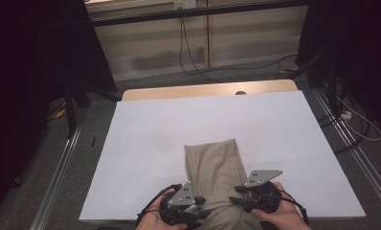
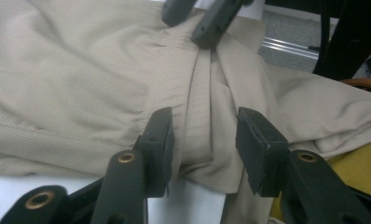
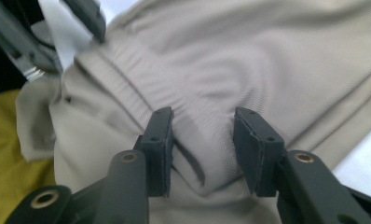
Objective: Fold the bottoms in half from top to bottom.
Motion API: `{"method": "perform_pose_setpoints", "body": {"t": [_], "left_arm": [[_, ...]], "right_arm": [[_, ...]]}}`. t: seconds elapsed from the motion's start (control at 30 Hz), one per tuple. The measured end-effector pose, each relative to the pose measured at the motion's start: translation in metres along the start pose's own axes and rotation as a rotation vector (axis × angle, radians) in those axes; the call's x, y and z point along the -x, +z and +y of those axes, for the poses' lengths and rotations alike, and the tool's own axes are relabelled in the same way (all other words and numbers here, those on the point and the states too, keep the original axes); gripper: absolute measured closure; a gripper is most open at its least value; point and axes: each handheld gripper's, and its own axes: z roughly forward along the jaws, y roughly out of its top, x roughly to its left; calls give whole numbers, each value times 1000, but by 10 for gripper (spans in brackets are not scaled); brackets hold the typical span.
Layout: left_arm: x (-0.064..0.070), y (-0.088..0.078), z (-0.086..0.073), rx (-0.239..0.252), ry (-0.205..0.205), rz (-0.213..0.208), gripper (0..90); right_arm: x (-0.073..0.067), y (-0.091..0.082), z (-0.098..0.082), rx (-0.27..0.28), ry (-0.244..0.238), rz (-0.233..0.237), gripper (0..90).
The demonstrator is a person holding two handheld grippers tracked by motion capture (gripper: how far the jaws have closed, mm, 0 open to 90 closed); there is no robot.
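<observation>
White counter (image 1: 145, 143), beige garment (image 1: 212, 163) at near edge. Left tongs (image 1: 200, 211) and right tongs (image 1: 236, 199) parted, fabric between, unclamped. Advised: close squarely on bunched folds before pulling.

Table (image 1: 145, 93) with pale wooden top showing along its far edge, white sheet (image 1: 179, 124) covering most of its surface, beige folded garment (image 1: 212, 163) lying on the sheet at the near edge, its end draped over that edge
</observation>
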Motion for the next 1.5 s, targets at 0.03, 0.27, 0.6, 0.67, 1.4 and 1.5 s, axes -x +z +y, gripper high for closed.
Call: {"method": "perform_pose_setpoints", "body": {"t": [0.03, 0.27, 0.6, 0.67, 1.4, 1.5], "left_arm": [[-1, -1, 0, 1, 3, -1, 562], [0, 0, 1, 6, -15, 8, 486], [-35, -26, 13, 98, -107, 162, 311], [-55, -25, 18, 91, -130, 208, 267], [-174, 21, 20, -20, -357, 367, 461], [-172, 21, 17, -3, -355, 363, 460]], "right_arm": [[-1, 0, -2, -1, -8, 0, 603], [-10, -14, -10, -19, 18, 23, 679], [13, -27, 8, 98, 65, -18, 441], [25, -27, 15, 113, 73, -44, 415], [140, 62, 68, 57, 163, -189, 483], [137, 61, 66, 52, 151, -179, 468]]}}
